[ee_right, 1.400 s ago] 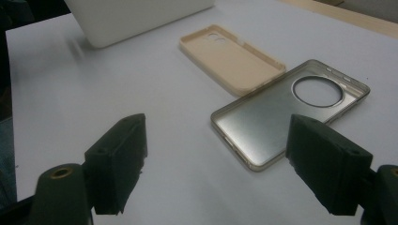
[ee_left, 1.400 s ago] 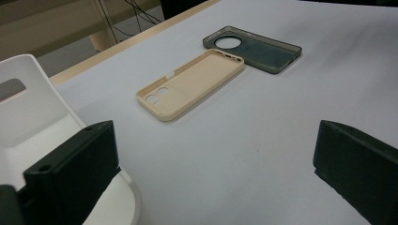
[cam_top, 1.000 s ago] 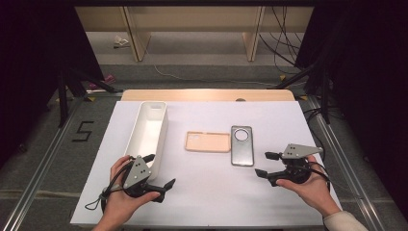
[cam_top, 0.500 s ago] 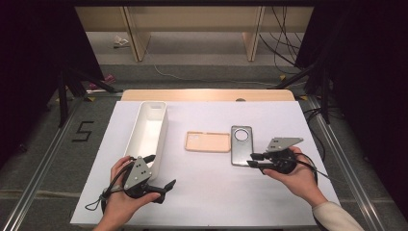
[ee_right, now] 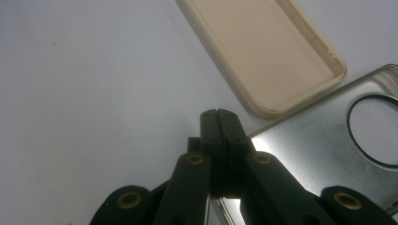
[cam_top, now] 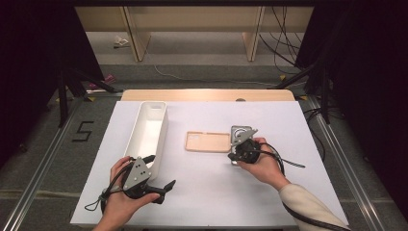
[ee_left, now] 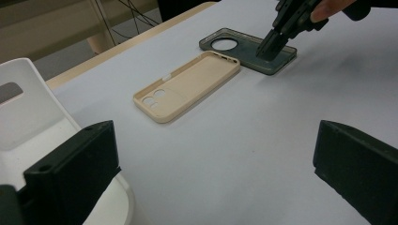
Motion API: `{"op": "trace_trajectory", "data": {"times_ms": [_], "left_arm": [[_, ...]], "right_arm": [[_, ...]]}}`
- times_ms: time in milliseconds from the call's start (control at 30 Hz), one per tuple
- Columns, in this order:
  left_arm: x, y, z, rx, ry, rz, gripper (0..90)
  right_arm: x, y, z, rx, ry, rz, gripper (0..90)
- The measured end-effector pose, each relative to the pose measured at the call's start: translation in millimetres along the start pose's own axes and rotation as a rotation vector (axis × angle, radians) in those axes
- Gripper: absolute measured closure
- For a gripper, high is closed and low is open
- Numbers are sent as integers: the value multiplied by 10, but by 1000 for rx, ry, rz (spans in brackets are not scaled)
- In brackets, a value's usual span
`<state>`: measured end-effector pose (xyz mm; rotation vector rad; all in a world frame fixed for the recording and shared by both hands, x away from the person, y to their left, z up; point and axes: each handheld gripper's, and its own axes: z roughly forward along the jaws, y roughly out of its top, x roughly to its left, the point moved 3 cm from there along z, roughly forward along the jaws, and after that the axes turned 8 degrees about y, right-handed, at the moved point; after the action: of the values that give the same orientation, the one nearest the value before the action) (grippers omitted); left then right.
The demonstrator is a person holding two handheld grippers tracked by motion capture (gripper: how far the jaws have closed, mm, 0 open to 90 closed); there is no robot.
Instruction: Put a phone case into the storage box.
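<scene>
Grey phone case [cam_top: 239, 136]: it lies flat on the white table [cam_top: 288, 125], just to the right of the beige phone case [cam_top: 208, 142], their near edges almost touching; its round camera hole is turned away from the person.
Change: within the last second the right gripper [cam_top: 234, 156] has been brought from the table's right side up to the grey case's near end; the case itself has not been shifted.
Right gripper state: in the right gripper view its jaws are pressed together, their tips [ee_right: 220, 123] at the near corner of the grey case [ee_right: 319, 136]; whether the rim is pinched between them cannot be told.
Meaning: the approach is judged to be over and the grasp either just made or just missed; a lift is likely to follow.
Left gripper [cam_top: 163, 187]: it is held low at the front left with its jaws spread wide, nothing between them, unmoved since a second ago.
High view: the layout is given, with the white bin [cam_top: 144, 144] standing left of both cases.
Left gripper view: the right gripper [ee_left: 272, 44] is seen from the side, tips down on the grey case's edge [ee_left: 244, 47], contact that is hidden from above by the hand.
Right gripper view: the closed jaws are seen close up.
</scene>
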<state>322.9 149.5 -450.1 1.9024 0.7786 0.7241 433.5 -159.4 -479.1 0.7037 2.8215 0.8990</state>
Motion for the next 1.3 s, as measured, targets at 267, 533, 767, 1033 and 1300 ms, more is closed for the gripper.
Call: {"op": "trace_trajectory", "data": {"times_ms": [267, 533, 767, 1033, 1300], "left_arm": [[-2, -2, -1, 1, -1, 0, 0], [-2, -2, -2, 1, -1, 0, 0], [-2, -2, -4, -1, -2, -2, 0], [-13, -1, 3, 1, -6, 2, 0], [-13, -3, 3, 2, -8, 3, 0]], "right_arm": [[-15, 8, 151, 59, -5, -5, 900], [-14, 3, 137, 63, -5, 7, 900], [-49, 60, -60, 50, 6, -48, 761], [-131, 19, -232, 320, -78, -245, 481], [-103, -28, -128, 459, -102, -362, 405]]}}
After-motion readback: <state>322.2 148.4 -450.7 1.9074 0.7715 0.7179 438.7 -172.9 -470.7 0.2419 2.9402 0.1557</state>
